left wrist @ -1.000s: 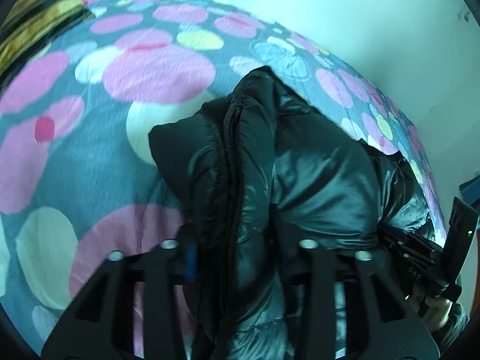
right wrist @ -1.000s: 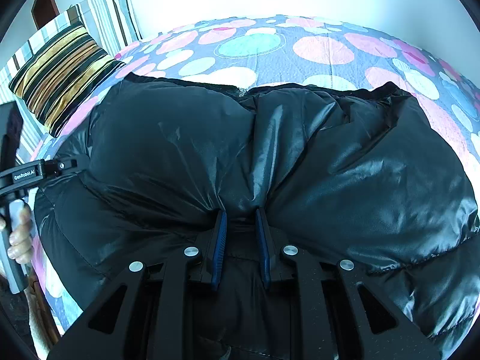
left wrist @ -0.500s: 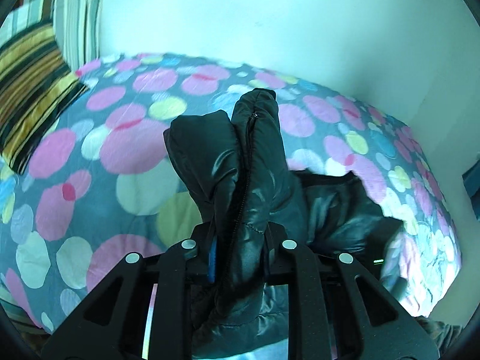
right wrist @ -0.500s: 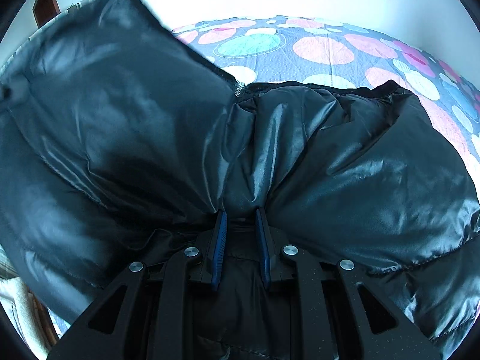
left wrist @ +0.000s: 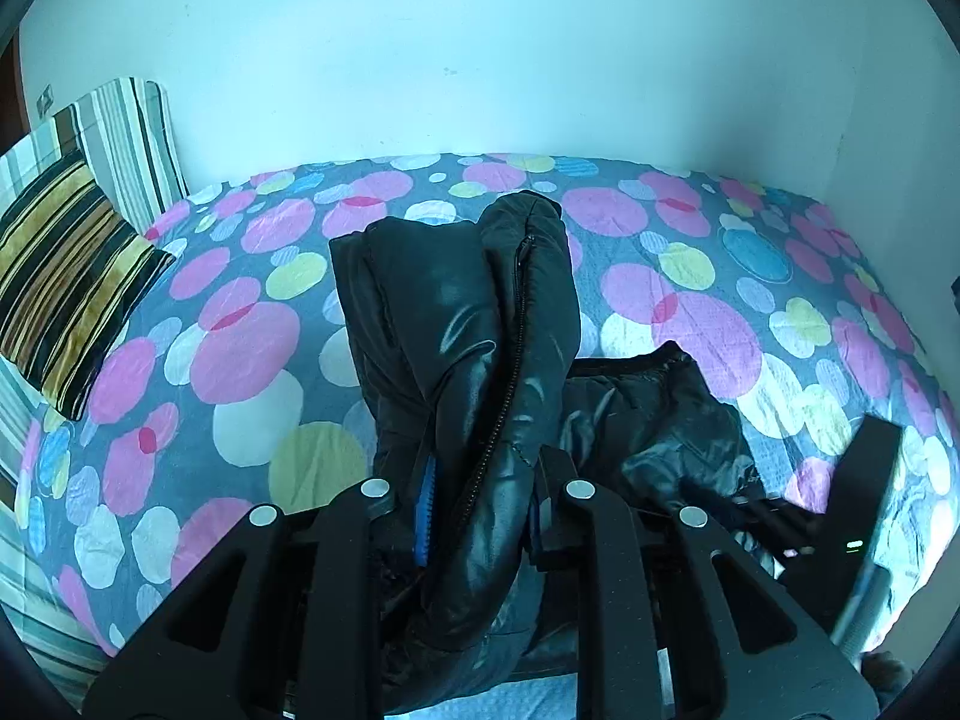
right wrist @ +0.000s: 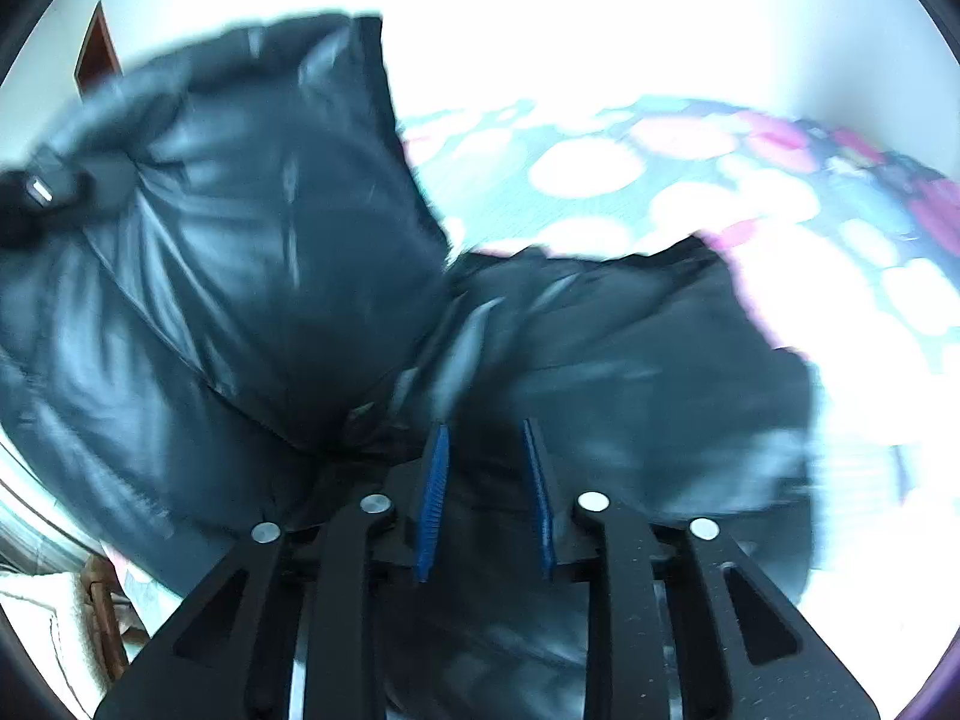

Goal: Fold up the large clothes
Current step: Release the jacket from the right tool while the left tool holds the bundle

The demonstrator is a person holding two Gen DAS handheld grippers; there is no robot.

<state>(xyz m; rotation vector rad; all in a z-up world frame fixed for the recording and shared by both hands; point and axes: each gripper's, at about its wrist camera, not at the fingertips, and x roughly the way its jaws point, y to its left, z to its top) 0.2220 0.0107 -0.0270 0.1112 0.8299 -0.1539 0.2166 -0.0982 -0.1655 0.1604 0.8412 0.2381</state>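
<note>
A shiny black puffer jacket (left wrist: 474,324) is held above a bed with a grey spotted sheet (left wrist: 240,330). My left gripper (left wrist: 480,510) is shut on a thick fold of it beside the zip, which stands up in front of the camera. My right gripper (right wrist: 486,480) is shut on another part of the jacket (right wrist: 240,240), which billows up at the left of that blurred view. The right gripper also shows at the lower right of the left wrist view (left wrist: 840,516), low beside the jacket's hanging part.
A striped brown and gold pillow (left wrist: 66,276) leans at the head of the bed on the left, with a striped cushion (left wrist: 126,138) behind it. A pale wall (left wrist: 480,48) runs along the far side of the bed.
Both grippers have lifted the jacket up off the bed. The left view now sits higher and sees the whole bed. The right view has become blurred and tilted, and the jacket has swung.
</note>
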